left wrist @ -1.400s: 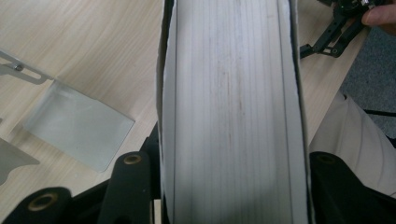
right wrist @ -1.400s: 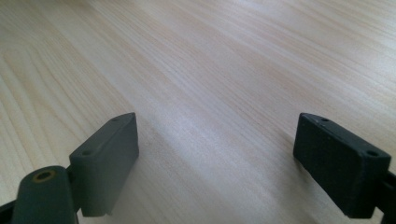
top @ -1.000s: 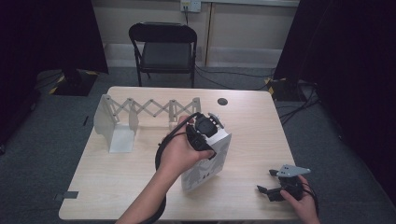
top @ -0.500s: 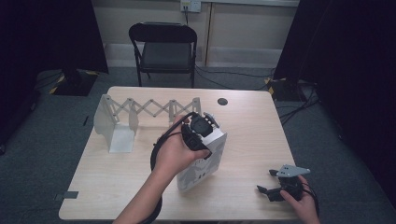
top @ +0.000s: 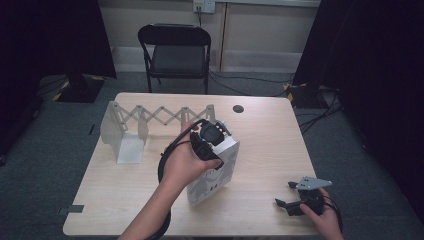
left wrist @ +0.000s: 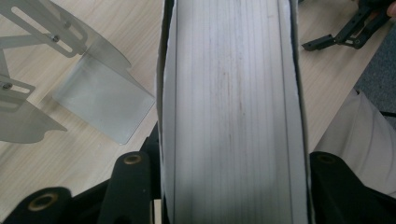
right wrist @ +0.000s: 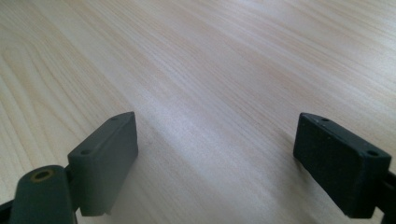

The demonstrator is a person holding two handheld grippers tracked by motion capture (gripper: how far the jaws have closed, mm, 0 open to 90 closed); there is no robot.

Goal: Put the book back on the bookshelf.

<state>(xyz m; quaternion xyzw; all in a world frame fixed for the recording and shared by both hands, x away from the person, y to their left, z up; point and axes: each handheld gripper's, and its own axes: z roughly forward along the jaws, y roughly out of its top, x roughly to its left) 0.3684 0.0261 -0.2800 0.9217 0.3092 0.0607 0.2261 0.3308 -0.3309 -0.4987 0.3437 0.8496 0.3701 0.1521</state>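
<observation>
A thick white book (top: 216, 175) stands tilted on the middle of the wooden table (top: 265, 145). My left gripper (top: 210, 141) comes down on its top edge and is shut on it. In the left gripper view the book's page edge (left wrist: 229, 107) runs up between the two black jaws of the left gripper (left wrist: 229, 186), which press on both covers. My right gripper (top: 286, 205) rests near the table's front right corner, open, with bare wood between its pads (right wrist: 107, 154). The right gripper (left wrist: 345, 32) is also in the left gripper view, at the top right.
An extendable metal book rack (top: 150, 117) with scissor links stands at the table's back left; its plates (left wrist: 93, 88) lie just left of the book. A small black disc (top: 238, 108) sits near the far edge. A folding chair (top: 175, 50) stands behind the table.
The left hand has shifted the book slightly to the left and toward the near edge. The right gripper has stayed where it was.
</observation>
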